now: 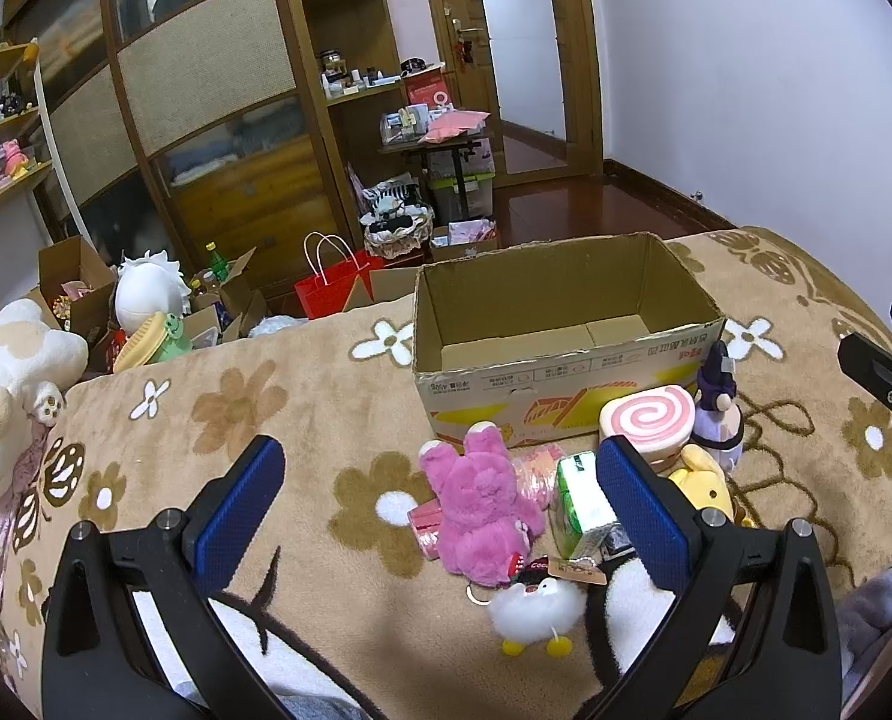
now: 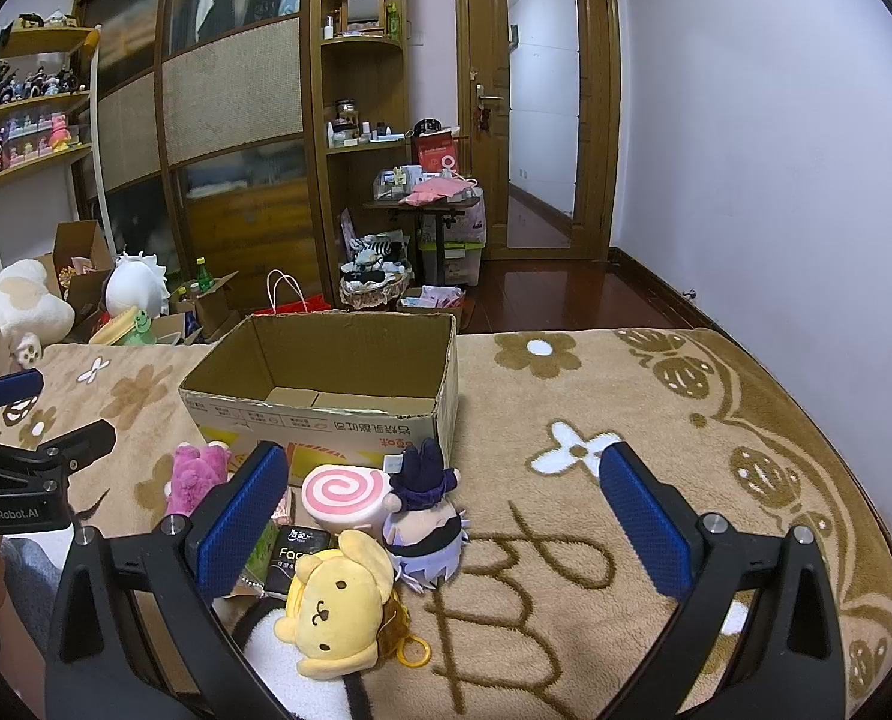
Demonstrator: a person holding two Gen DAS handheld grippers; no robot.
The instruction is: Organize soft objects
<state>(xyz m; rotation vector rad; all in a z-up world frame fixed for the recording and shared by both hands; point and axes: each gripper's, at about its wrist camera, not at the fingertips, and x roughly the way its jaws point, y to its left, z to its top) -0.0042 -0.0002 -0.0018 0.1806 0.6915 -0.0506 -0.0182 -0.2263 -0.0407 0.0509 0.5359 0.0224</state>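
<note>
An open, empty cardboard box (image 1: 565, 354) stands on the bed; it also shows in the right wrist view (image 2: 326, 420). In front of it lie a pink plush bear (image 1: 475, 504), a pink swirl-roll plush (image 1: 646, 420), a purple-hatted doll (image 1: 718, 414), a yellow dog plush (image 2: 338, 600), a small white fluffy chick (image 1: 535, 606) and a green tissue pack (image 1: 580, 507). My left gripper (image 1: 440, 492) is open above the pink bear. My right gripper (image 2: 446, 510) is open above the doll (image 2: 425, 516) and the swirl roll (image 2: 341, 495).
The bed has a beige flowered blanket (image 2: 595, 540). A big white and tan plush (image 1: 8, 384) lies at the left edge. Beyond the bed stand boxes, a red bag (image 1: 332, 288), a wardrobe and a small table (image 1: 440, 150). The black-and-white plush (image 1: 631, 606) lies nearest.
</note>
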